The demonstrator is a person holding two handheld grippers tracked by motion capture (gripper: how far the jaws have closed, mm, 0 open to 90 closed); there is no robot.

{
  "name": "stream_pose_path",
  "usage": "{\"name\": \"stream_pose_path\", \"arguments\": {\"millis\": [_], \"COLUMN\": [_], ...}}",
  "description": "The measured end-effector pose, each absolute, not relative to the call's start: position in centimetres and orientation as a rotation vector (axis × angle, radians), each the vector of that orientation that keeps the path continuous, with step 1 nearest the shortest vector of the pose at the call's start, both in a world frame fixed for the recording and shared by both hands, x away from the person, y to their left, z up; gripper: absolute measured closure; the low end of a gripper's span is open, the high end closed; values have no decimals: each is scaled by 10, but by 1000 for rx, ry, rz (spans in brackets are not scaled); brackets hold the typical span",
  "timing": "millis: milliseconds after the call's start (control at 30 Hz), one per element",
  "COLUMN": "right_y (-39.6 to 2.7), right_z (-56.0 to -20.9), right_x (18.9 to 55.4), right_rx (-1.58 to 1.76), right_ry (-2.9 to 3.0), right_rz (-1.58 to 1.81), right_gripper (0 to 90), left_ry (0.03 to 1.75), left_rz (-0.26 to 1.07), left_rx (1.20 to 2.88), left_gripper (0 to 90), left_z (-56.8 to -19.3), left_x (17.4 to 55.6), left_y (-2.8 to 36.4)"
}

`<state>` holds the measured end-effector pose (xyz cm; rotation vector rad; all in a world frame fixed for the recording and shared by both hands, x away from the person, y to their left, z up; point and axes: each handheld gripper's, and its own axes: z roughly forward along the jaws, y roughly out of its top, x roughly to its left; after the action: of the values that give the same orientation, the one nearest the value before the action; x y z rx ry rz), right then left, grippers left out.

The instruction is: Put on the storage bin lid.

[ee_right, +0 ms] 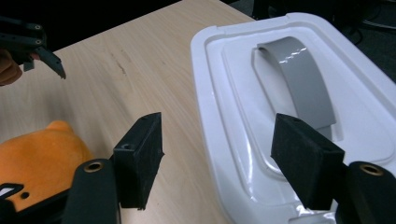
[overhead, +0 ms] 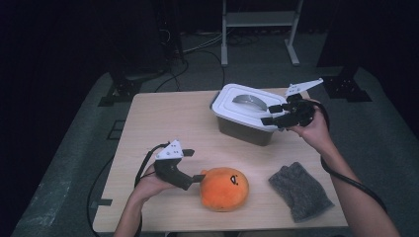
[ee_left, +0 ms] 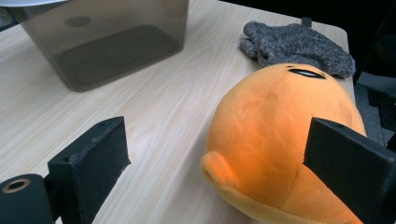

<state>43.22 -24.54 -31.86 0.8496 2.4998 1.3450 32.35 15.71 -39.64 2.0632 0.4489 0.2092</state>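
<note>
An orange plush (overhead: pixel 225 188) with a stitched face lies on the near part of the wooden table (overhead: pixel 163 118). My left gripper (overhead: pixel 195 165) is at the plush's left side, open. In the left gripper view the plush (ee_left: pixel 275 135) sits partly between the wide jaws of that gripper (ee_left: pixel 219 172), close to the right jaw and apart from the left one. A smoky bin (overhead: pixel 242 131) with a white lid (overhead: pixel 242 106) and grey handle (ee_right: pixel 299 84) stands at the back right. My right gripper (overhead: pixel 271 114) is open over the lid's near right edge (ee_right: pixel 219 154).
A grey knitted glove (overhead: pixel 300 190) lies flat near the table's front right corner, right of the plush. Cables trail from both grippers off the table's edges. Beyond the table are a dark floor, stand feet and a white frame.
</note>
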Motion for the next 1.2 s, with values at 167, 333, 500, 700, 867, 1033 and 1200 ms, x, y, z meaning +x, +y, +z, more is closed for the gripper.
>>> {"name": "stream_pose_path", "arguments": {"millis": [167, 333, 500, 700, 867, 1033, 1200], "right_y": [-245, -243, -239, -234, -231, -231, -228], "right_z": [-316, -312, -310, -311, -314, -321, -329], "right_x": [442, 452, 464, 478, 488, 496, 504], "right_rx": [845, 836, 836, 824, 840, 862, 893], "right_ry": [2496, 2492, 2495, 2497, 2484, 2451, 2437], "right_rz": [1336, 1339, 1340, 1346, 1346, 1373, 1371], "right_gripper": [327, 327, 327, 328, 327, 327, 327], "left_ry": [457, 464, 463, 468, 469, 467, 465], "left_rz": [207, 203, 199, 195, 194, 190, 187], "left_rx": [2058, 2061, 2060, 2058, 2063, 2063, 2064], "left_gripper": [58, 41, 40, 40, 40, 40, 40], "left_z": [-397, -398, -398, -399, -400, -400, -400], "left_x": [325, 326, 327, 327, 328, 328, 328], "left_y": [160, 161, 162, 163, 163, 163, 163]}}
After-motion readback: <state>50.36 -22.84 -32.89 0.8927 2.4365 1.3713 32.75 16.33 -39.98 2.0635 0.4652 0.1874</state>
